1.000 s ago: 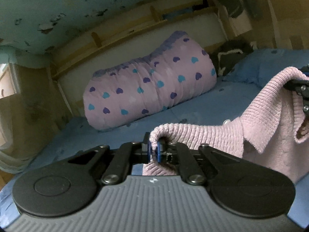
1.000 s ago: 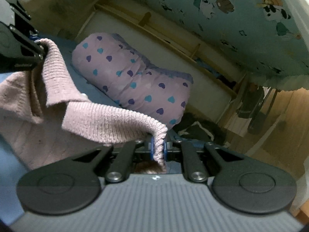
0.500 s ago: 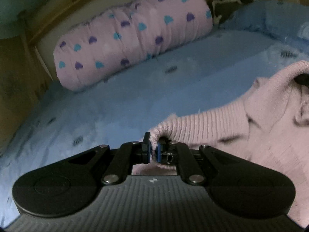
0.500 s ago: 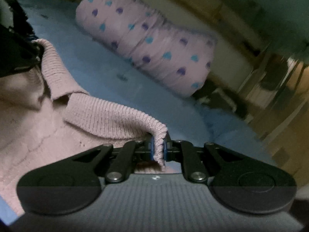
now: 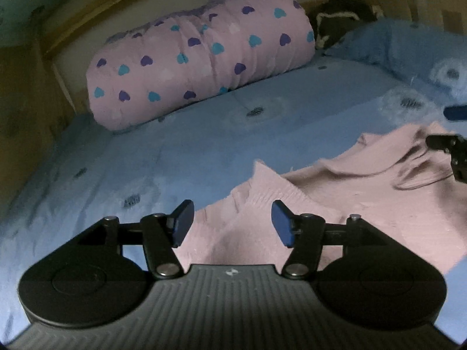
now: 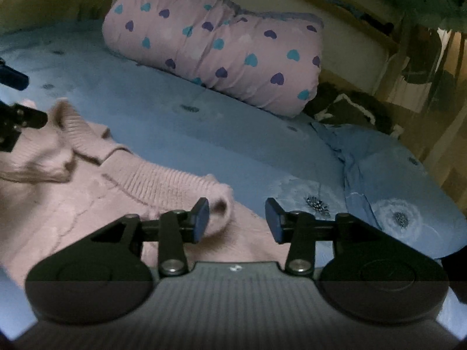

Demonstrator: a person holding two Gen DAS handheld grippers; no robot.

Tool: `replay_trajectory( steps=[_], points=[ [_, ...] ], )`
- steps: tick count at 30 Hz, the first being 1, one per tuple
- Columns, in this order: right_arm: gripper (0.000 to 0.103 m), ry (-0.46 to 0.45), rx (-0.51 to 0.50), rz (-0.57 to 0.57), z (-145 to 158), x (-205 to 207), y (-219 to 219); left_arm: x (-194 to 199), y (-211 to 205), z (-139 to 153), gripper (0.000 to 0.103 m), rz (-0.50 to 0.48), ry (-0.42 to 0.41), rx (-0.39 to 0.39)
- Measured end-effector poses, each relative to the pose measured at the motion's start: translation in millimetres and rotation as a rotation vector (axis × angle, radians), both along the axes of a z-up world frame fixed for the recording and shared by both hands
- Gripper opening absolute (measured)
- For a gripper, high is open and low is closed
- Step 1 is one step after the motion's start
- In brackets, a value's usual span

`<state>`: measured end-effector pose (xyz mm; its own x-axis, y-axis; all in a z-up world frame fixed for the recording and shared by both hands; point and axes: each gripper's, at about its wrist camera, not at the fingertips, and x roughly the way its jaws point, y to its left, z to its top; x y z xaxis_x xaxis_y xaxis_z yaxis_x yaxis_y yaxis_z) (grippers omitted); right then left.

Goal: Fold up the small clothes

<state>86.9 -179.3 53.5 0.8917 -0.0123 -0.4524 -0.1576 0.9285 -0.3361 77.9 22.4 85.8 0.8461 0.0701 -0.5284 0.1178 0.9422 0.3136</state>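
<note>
A small pink knitted sweater [image 5: 335, 192] lies spread on the blue bedsheet [image 5: 189, 151], collar toward the pillow. My left gripper [image 5: 230, 223] is open and empty, just above one sleeve end. My right gripper [image 6: 238, 223] is open and empty; the other sleeve's cuff [image 6: 219, 207] lies by its left finger. The sweater also shows in the right wrist view [image 6: 87, 186]. Each gripper's fingers appear at the edge of the other's view.
A rolled pink quilt with blue and purple hearts [image 5: 201, 58] lies across the head of the bed. A dark garment [image 6: 350, 108] sits beside it. A bunched blue flowered cover [image 6: 394, 189] lies on the right side. A wooden bed frame [image 5: 87, 20] runs behind.
Both grippers lowered the sweater onto the bed and opened, letting go of the sleeve cuffs. The sweater now lies flat instead of hanging between them.
</note>
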Motion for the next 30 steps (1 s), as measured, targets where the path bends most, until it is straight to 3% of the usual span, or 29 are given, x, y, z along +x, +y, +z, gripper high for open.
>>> replay_trajectory(
  steps=[5,12,15,19,20,21,23,24,26,29,30],
  points=[
    [0.045,0.043,0.036,0.056,14,-18,-19,-26,4,1,0.065,-0.087,0.031,-0.085],
    [0.046,0.108,0.102,0.169,12,-20,-26,-32,-1,-29,0.065,-0.198,0.097,-0.052],
    [0.046,0.137,0.041,0.24,1,-21,-14,-24,1,-44,0.065,-0.193,0.127,-0.015],
    [0.046,0.149,-0.067,0.262,-15,-18,1,-15,0,-55,0.064,-0.189,0.101,0.046],
    [0.046,0.15,-0.081,0.252,-19,-15,3,-13,-1,-56,0.06,-0.185,0.093,0.051],
    [0.046,0.145,-0.084,0.242,-22,-12,3,-10,-1,-55,0.043,-0.183,0.088,0.048],
    [0.046,0.14,-0.065,0.229,-25,-7,1,-5,1,-53,0.019,-0.171,0.092,0.023],
    [0.045,0.136,-0.046,0.218,-25,-4,0,-4,4,-50,0.012,-0.157,0.088,0.004],
    [0.044,0.131,-0.01,0.193,-26,2,-5,-2,11,-42,0.011,-0.135,0.072,-0.043],
    [0.013,0.123,0.034,0.143,-26,10,-13,1,23,-30,0.011,-0.076,0.018,-0.063],
    [0.011,0.116,0.054,0.124,-24,13,-16,4,29,-27,0.011,-0.048,0.0,-0.073]
  ],
)
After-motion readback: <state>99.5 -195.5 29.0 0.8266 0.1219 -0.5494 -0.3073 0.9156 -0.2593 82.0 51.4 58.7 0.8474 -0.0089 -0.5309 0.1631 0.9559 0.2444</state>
